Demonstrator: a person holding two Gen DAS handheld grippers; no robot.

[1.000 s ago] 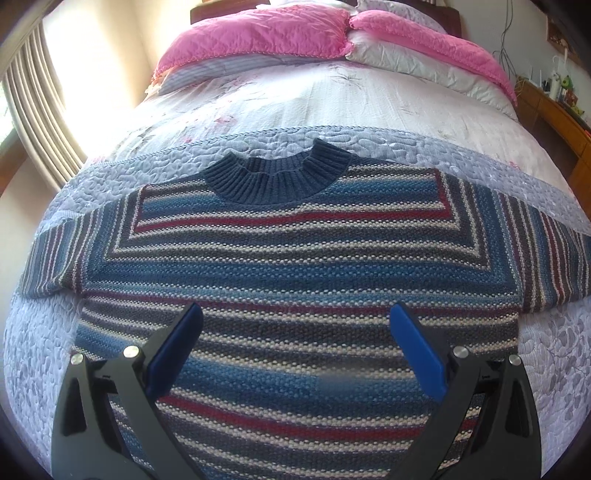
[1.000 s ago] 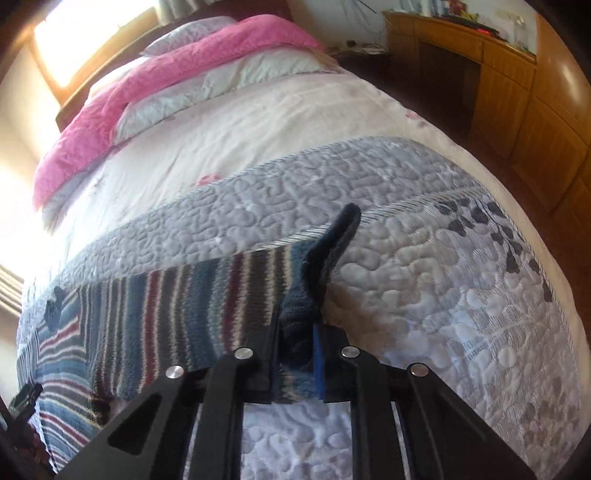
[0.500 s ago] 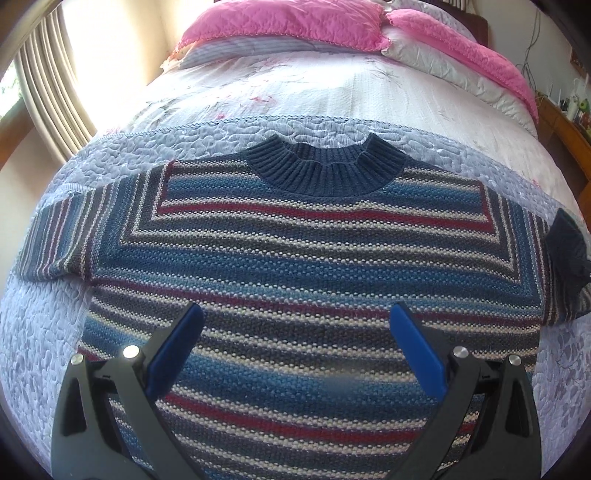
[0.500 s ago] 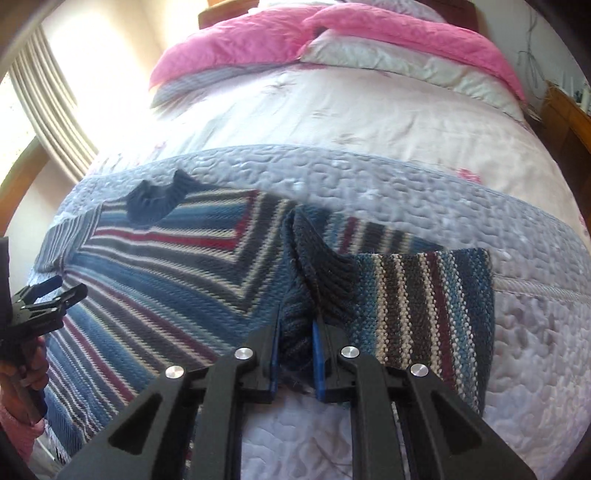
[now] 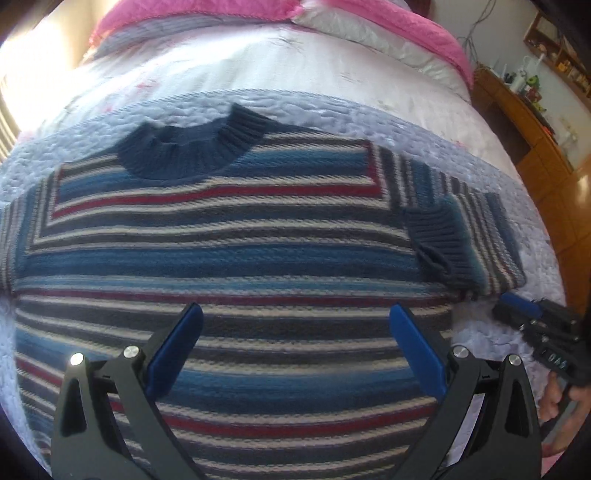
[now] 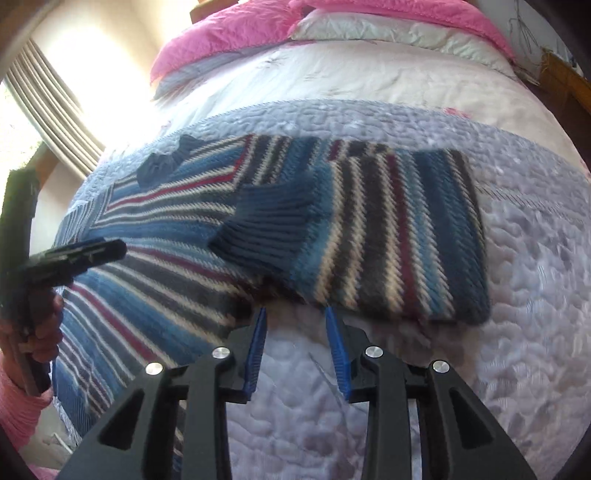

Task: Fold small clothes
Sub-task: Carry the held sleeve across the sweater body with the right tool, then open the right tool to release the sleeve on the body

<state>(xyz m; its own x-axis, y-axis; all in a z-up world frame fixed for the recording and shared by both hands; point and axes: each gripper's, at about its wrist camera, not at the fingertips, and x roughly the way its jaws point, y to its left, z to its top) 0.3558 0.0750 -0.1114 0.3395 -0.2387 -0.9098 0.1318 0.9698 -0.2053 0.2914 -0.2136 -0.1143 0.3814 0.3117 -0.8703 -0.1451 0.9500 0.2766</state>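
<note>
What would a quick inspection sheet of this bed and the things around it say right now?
Surface: quilted bedspread, sweater lying flat on it.
Job's things: striped sweater; one sleeve folded inward, its cuff resting on the body.
Clutter: nothing seen on the bedspread.
Grippers: left gripper open above the sweater's lower part; right gripper open at the folded sleeve's edge, holding nothing.
Cables: thin wires on the wall by the headboard.
Surroundings: pink pillows, curtain, wooden cabinet with small items.
</note>
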